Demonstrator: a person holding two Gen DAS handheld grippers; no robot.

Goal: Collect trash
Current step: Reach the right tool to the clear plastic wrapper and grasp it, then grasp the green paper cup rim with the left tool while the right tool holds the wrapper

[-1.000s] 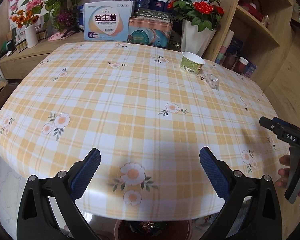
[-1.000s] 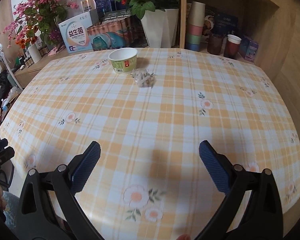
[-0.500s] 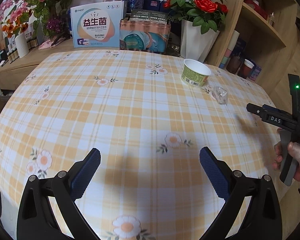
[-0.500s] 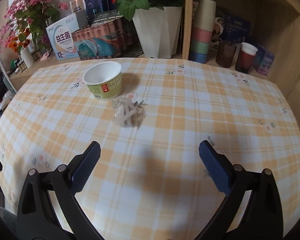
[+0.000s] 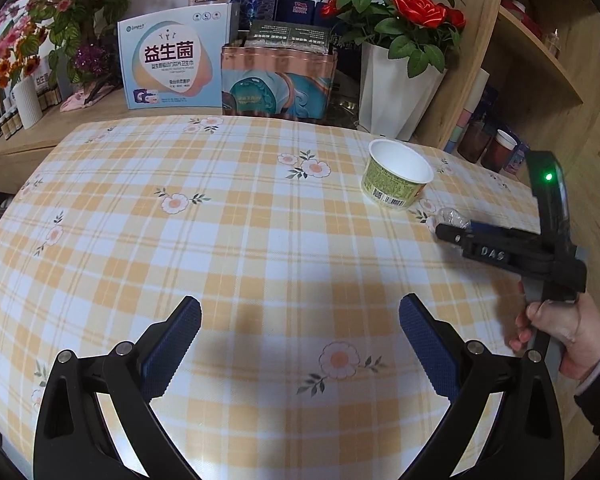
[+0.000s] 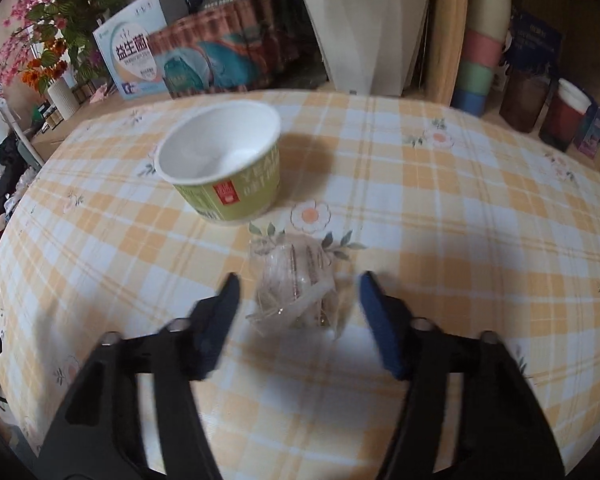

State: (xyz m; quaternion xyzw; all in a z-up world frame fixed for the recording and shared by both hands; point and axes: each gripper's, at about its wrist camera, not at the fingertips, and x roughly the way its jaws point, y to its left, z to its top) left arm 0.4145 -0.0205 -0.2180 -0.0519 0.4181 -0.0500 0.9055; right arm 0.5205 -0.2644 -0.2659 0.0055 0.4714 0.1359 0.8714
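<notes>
Right wrist view puts the right gripper [image 6: 296, 300] low over the checked tablecloth [image 6: 460, 240], its jaws closing with the crumpled clear plastic wrapper [image 6: 296, 284] lying between them; a gap shows on each side of the wrapper, so the blue pads [image 6: 374, 320] do not press on it yet. A second ago the same jaws stood at their widest and the wrapper was small and far off, just beside the green paper bowl [image 6: 224, 168]; now both fill the middle of the picture, the wrapper lying just on the near side of the bowl and apart from it. The bowl stands upright and looks empty. Left wrist view shows the left gripper [image 5: 300, 332] spread wide with nothing between its fingers, over bare tablecloth well to the near side of the bowl [image 5: 396, 178]. Compared with a second ago the bowl sits larger and closer here too. The right gripper [image 5: 446, 232] reaches in from the right edge, its tip at the wrapper [image 5: 452, 216] just beside the bowl, with a hand [image 5: 560, 332] around its handle and a green light lit on its body.
</notes>
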